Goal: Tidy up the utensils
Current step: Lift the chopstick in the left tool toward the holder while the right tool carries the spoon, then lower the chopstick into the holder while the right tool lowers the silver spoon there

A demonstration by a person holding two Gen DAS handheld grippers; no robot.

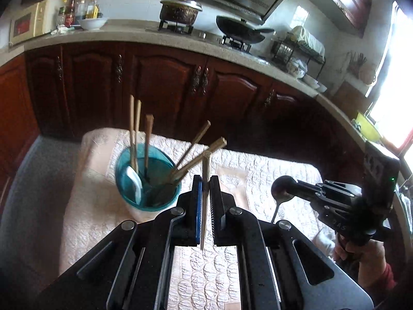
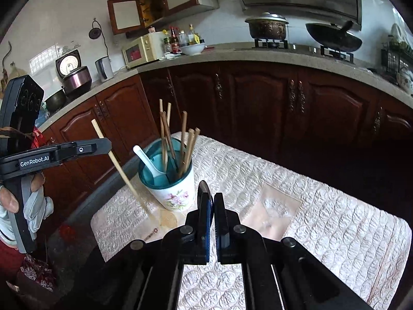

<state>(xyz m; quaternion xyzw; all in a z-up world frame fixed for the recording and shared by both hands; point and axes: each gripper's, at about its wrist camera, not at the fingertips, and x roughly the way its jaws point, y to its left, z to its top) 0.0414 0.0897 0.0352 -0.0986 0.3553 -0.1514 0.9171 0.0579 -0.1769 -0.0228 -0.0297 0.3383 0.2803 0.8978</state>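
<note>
Left gripper (image 1: 205,180) pinching a single chopstick (image 1: 205,193); right gripper (image 2: 209,201) pinching a metal spoon (image 1: 280,193). Cup (image 2: 171,188) of chopsticks near the quilted counter's (image 2: 322,206) far left corner.

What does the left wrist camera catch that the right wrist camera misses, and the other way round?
Only the left wrist view shows the metal spoon clamped in the right hand-held gripper, and a yellow basin by the window. Only the right wrist view shows the flower print on the utensil cup, the rice cooker and the open wall cabinet. Both show the cup with chopsticks and a white spoon, the quilted cloth, and the chopstick held in the left hand-held gripper.
</note>
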